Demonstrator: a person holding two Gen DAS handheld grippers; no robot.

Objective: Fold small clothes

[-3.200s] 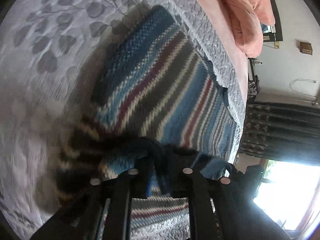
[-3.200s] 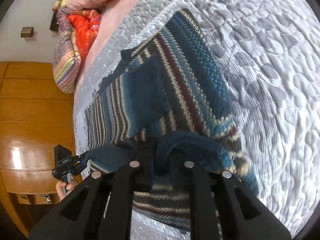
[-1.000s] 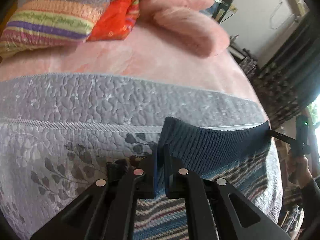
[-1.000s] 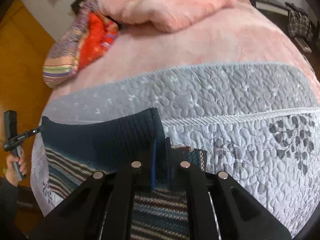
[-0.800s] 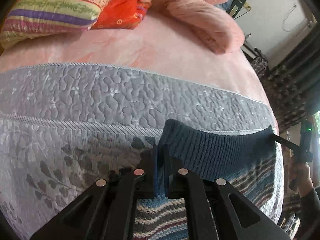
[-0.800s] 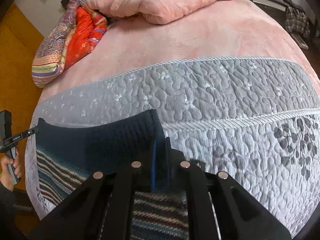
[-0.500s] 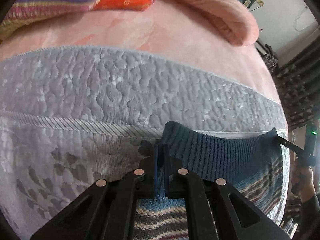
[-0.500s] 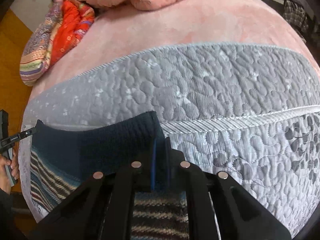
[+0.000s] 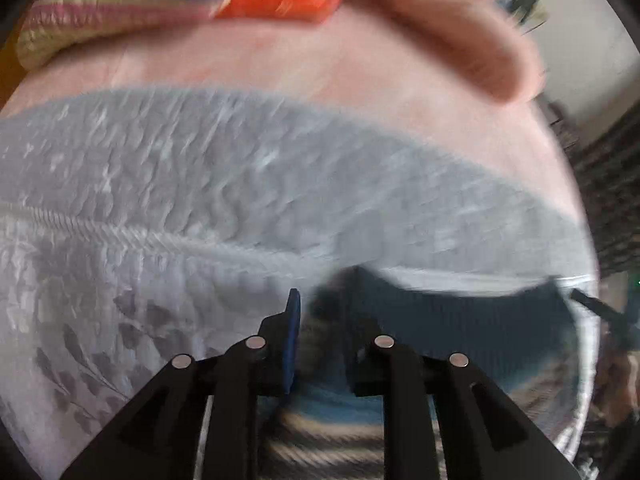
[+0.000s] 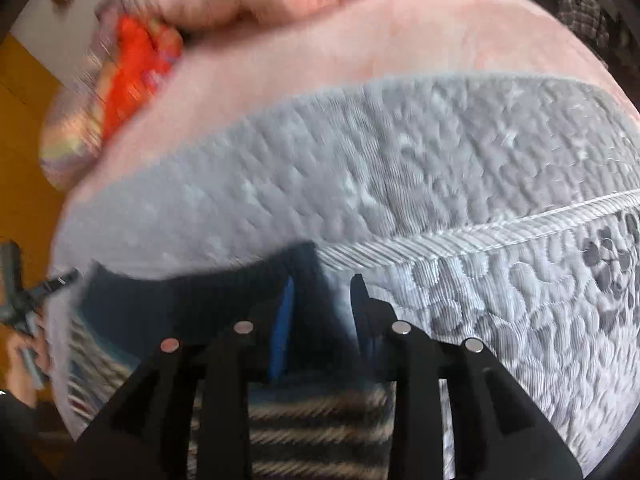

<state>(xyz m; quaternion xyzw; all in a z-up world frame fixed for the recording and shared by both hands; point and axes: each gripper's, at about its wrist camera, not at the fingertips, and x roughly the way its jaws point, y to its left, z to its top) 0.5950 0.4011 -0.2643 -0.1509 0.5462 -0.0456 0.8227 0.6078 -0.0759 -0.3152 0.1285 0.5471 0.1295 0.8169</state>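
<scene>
Left tool (image 9: 324,320): held low over the bed, pointing forward along the quilt toward the pillows. Its jaws stand apart with a clear gap; the dark ribbed edge of the striped knit garment (image 9: 460,332) lies just ahead of and beside the right finger, not clamped. The left wrist view is blurred, so contact between fabric and finger cannot be confirmed.

Right tool (image 10: 322,312): held at a similar low, forward-pointing attitude. Its jaws are likewise spread, and the garment's dark band (image 10: 180,304) runs leftward from the gap, with the striped part below the fingers. No fabric is pinched.

Garment position: one garment, lying flat on the grey quilt (image 10: 440,160) near the bed's front edge, its dark band stretched between the two tools.

Count: two tools, each with two fingers; one grey quilt over one pink blanket (image 9: 280,72); one striped multicoloured pillow (image 9: 120,4); one orange cushion (image 10: 136,64); one pink pillow (image 9: 460,44). The person's hand (image 10: 24,356) gripping the left tool shows at the left edge of the right wrist view.
</scene>
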